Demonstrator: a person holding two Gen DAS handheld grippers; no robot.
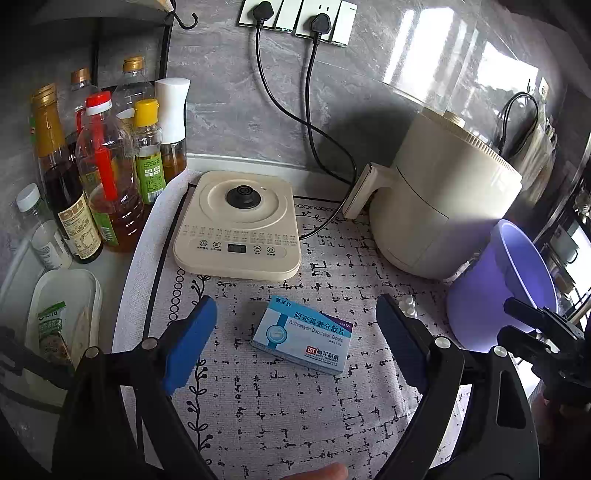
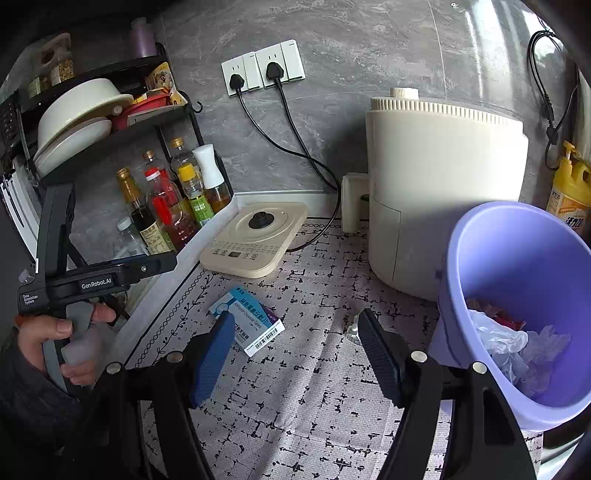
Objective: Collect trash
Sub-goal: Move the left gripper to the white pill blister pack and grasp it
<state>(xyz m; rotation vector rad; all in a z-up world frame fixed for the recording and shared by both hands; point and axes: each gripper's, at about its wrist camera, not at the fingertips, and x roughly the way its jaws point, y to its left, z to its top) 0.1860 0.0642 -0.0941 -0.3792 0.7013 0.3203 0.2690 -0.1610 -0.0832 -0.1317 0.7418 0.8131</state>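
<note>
Blue-and-white medicine box (image 1: 303, 335) lies flat; unopened.

The blue medicine box (image 1: 302, 334) reads "Azithromycin Dispersible Tablets"; the left tool (image 2: 99, 280) body reads "GenRobot.AI".

Reference landmark: the cream square kettle base (image 1: 238, 225), which rests on the white patterned cloth mat (image 1: 295, 398). In front of it, on the mat, lies the blue-and-white cardboard medicine box (image 1: 302, 335), between my left gripper's (image 1: 295, 343) spread jaws. To the base's left stands a cluster of glass and plastic condiment bottles (image 1: 107, 177), off the mat. To its right stands the cream cylindrical air fryer (image 1: 439, 206); further right and nearer me is the lilac plastic bin (image 2: 517, 306), with crumpled waste (image 2: 517, 347) in it. Behind the base, the white wall sockets (image 1: 295, 14) hold two black plugs.
</note>
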